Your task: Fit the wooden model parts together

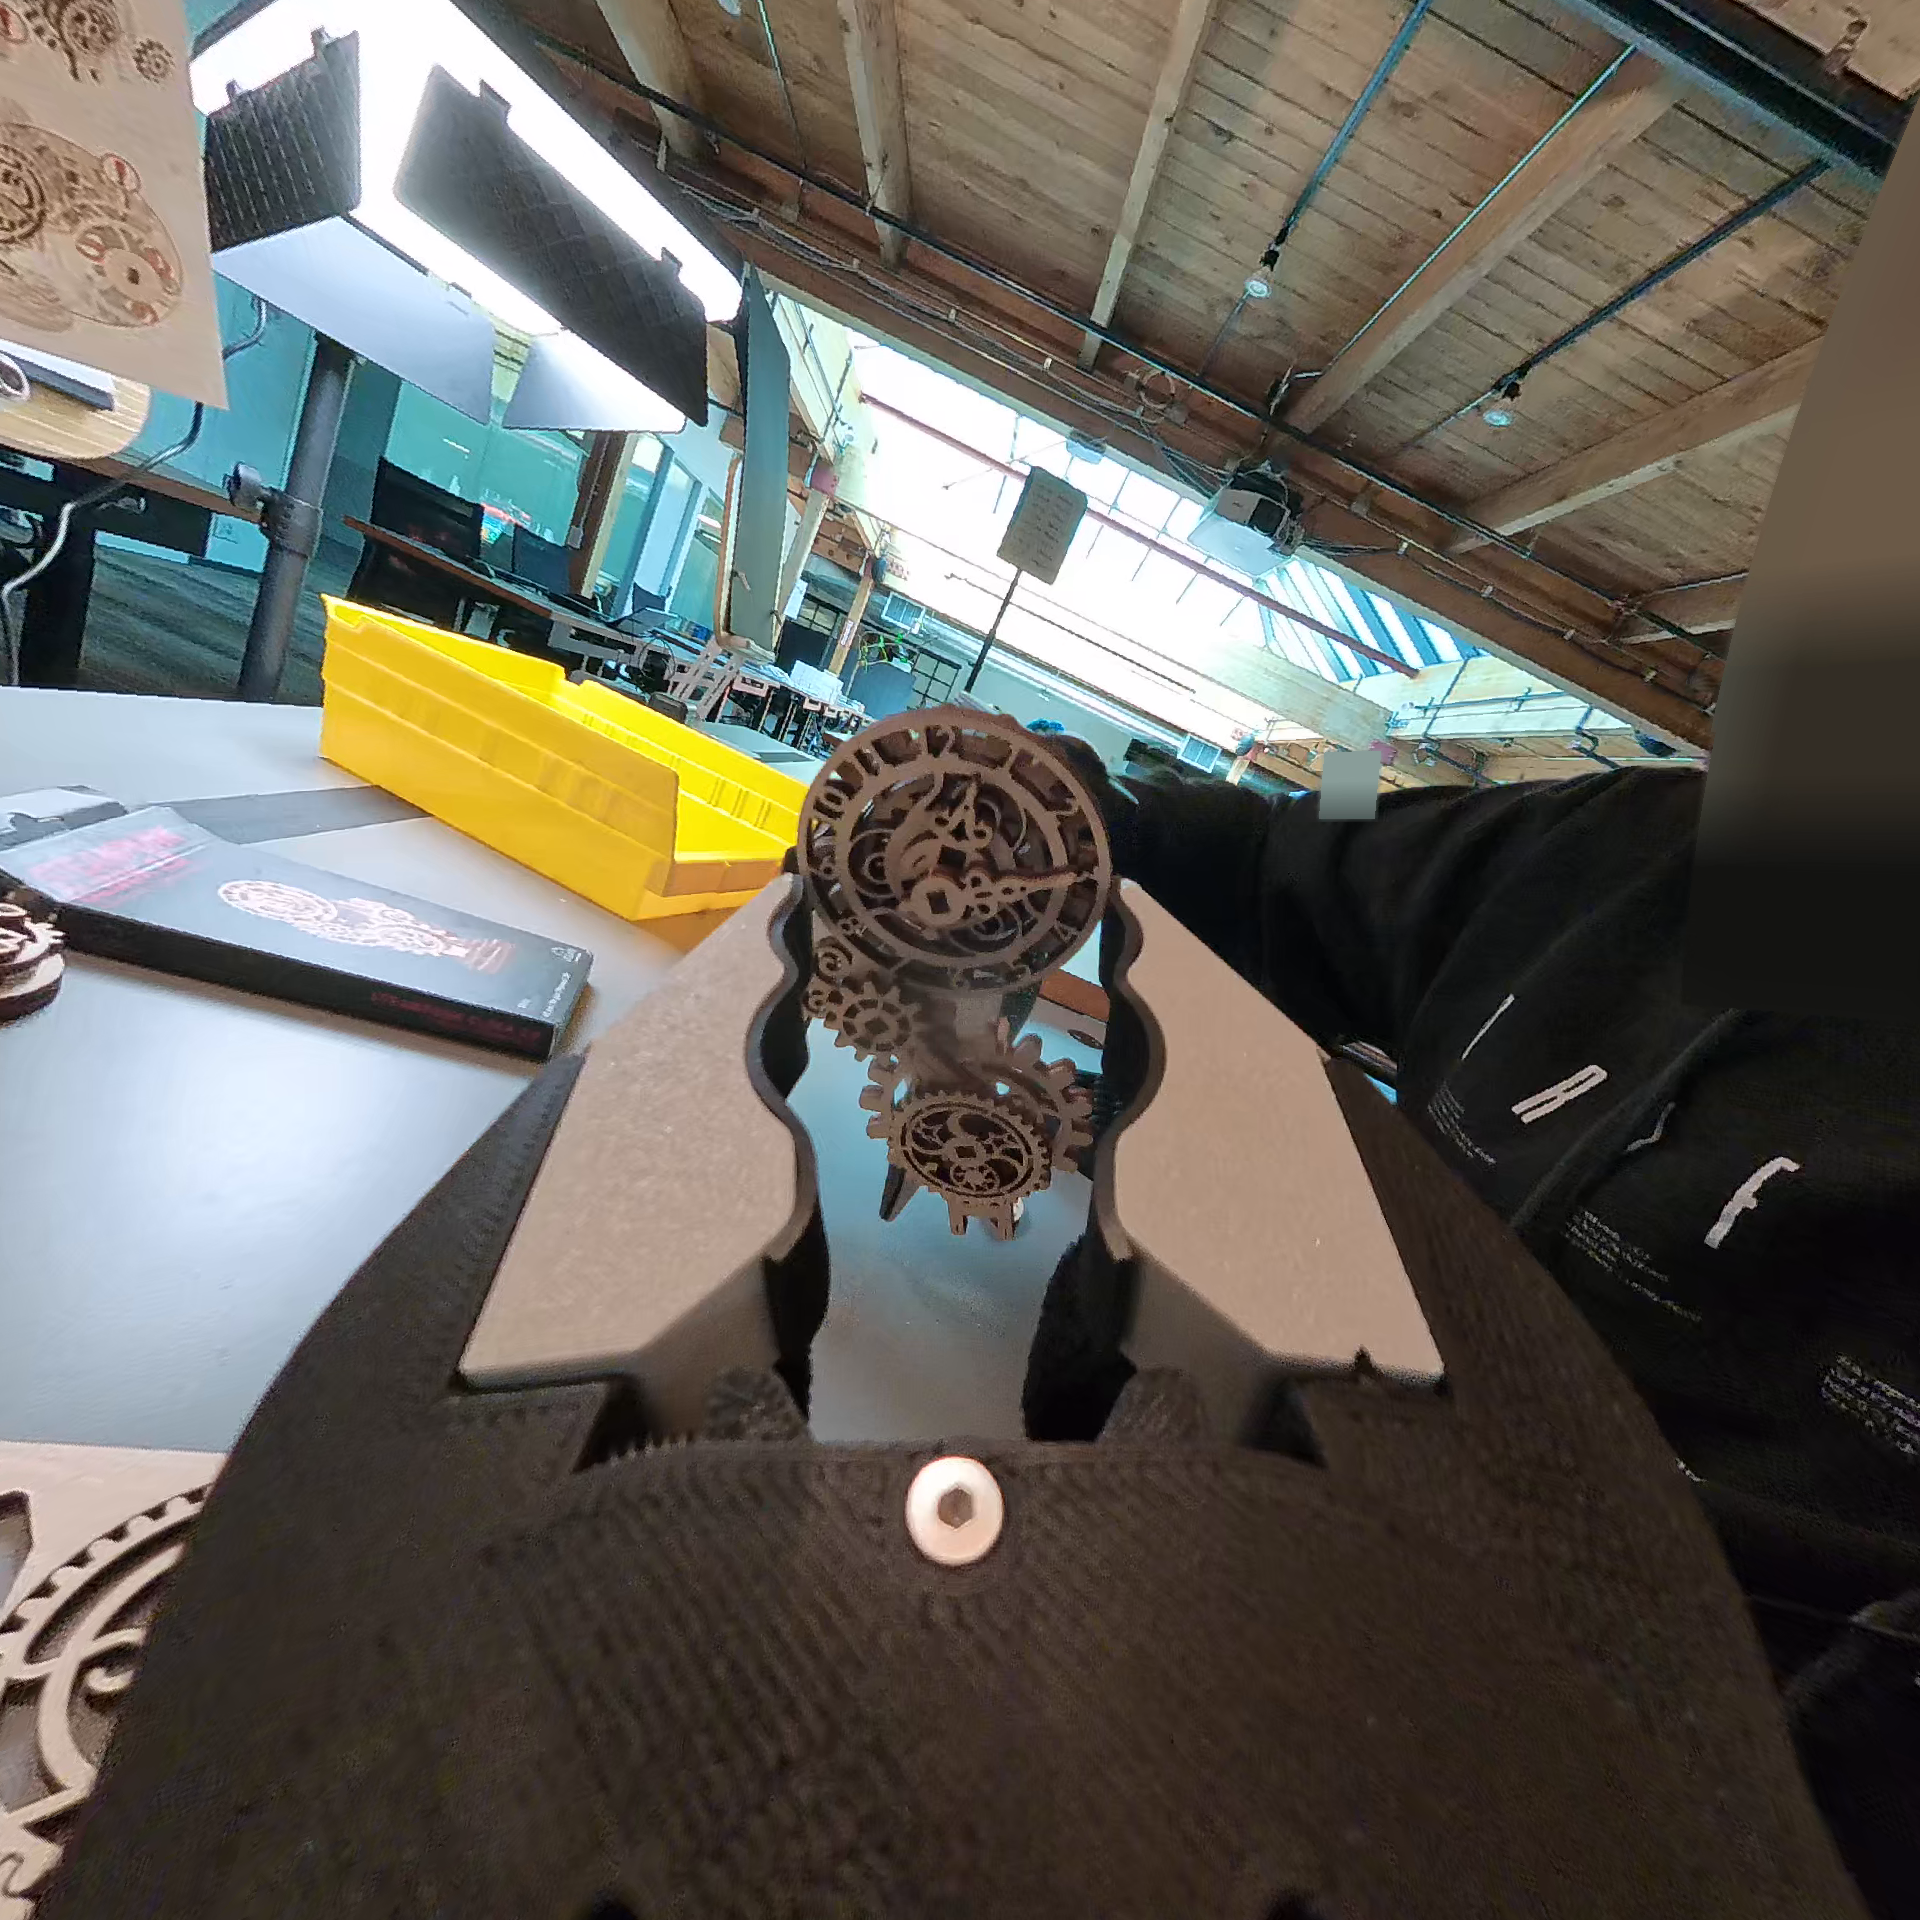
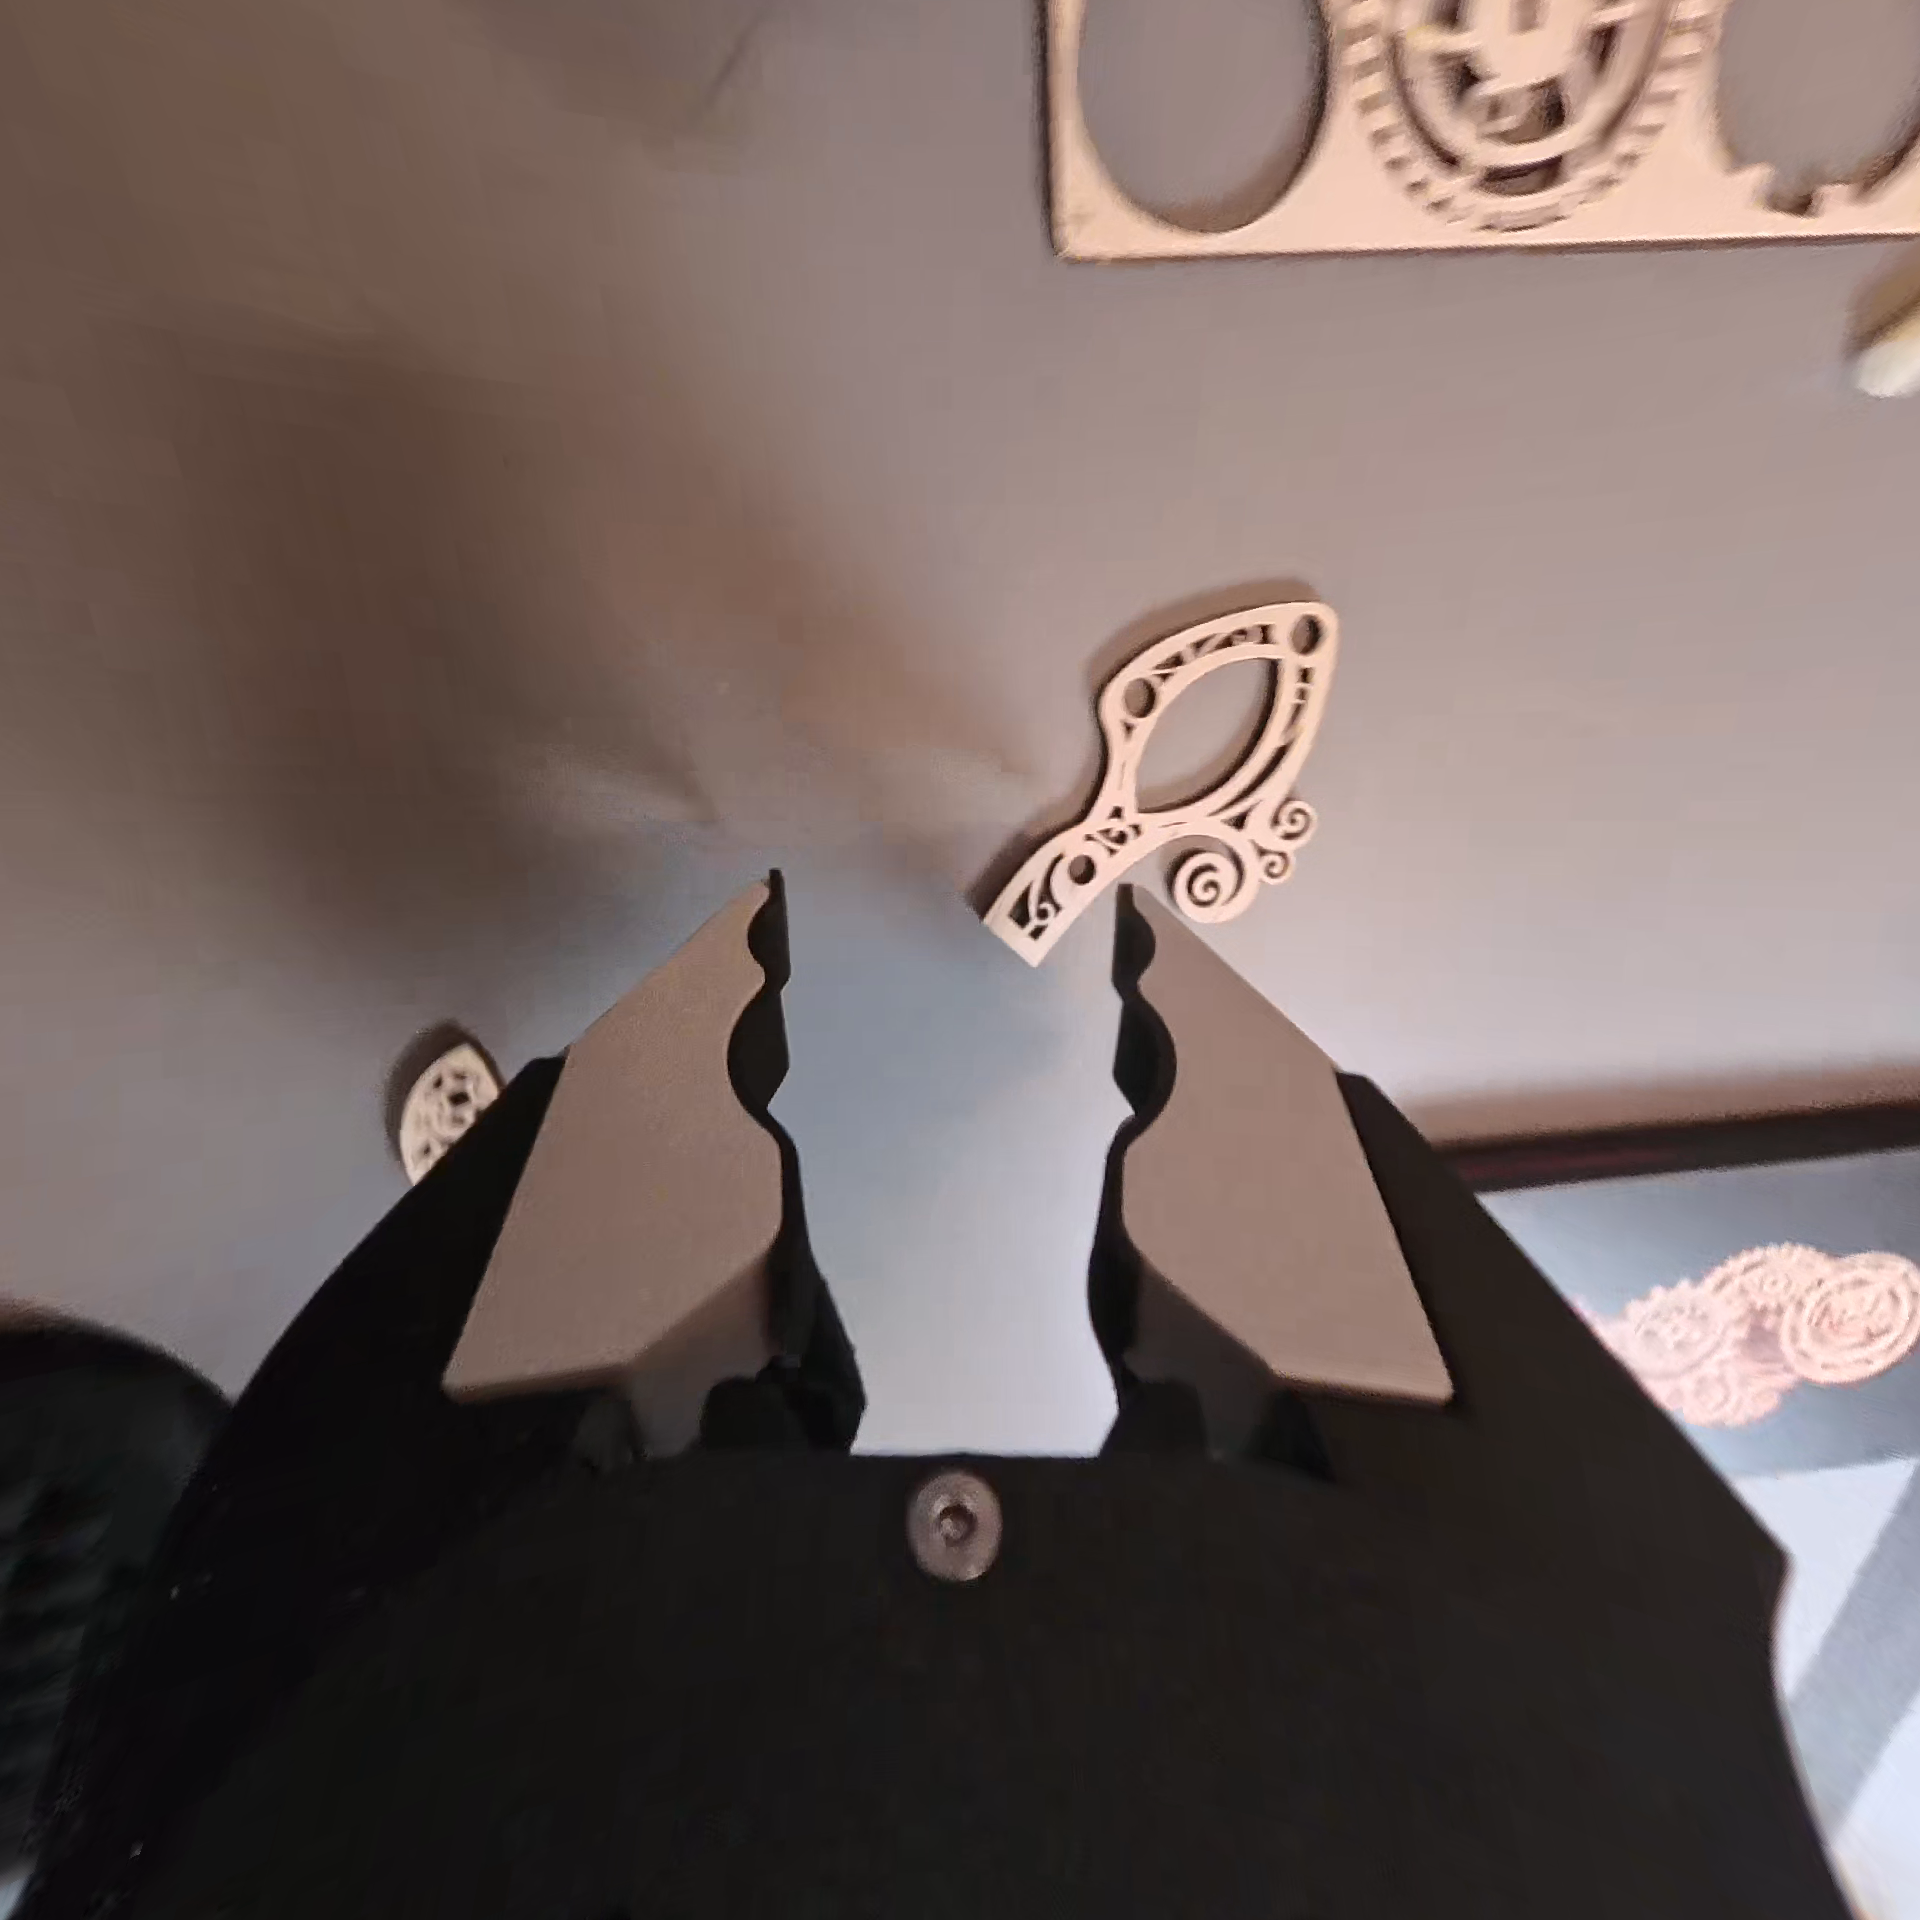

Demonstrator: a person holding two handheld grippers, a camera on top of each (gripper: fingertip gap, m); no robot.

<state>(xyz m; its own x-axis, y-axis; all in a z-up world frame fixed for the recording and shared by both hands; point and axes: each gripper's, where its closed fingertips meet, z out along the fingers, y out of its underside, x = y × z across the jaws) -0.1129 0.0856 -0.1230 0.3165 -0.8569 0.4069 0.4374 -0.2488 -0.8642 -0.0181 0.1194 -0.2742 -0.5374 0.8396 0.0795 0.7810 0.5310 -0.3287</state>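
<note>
In the left wrist view my left gripper (image 1: 954, 904) is shut on a dark wooden clock model (image 1: 951, 831). Its fingertips clamp the round clock face from both sides. The gears (image 1: 971, 1143) below the face hang between the fingers, above the grey table (image 1: 208, 1195). In the right wrist view my right gripper (image 2: 948, 894) is open and empty, pointing down at the table. A pale fretwork wooden part (image 2: 1101, 842) with a leaf-shaped hole lies flat just beyond the right fingertip (image 2: 1127, 904). A small oval wooden piece (image 2: 442, 1112) lies left of the gripper.
A yellow bin (image 1: 540, 748) stands at the back of the table and a dark flat box (image 1: 312, 935) lies to the left. A punched-out wooden sheet (image 2: 1195, 237) lies far ahead of the right gripper. A person's black sleeve (image 1: 1558, 987) is on the right. The grippers' ends are close to 20 cm from one another. To reach the small oval wooden piece (image 2: 442, 1112) in a straight line is about 9 cm for my right fingers, about 25 cm for my left.
</note>
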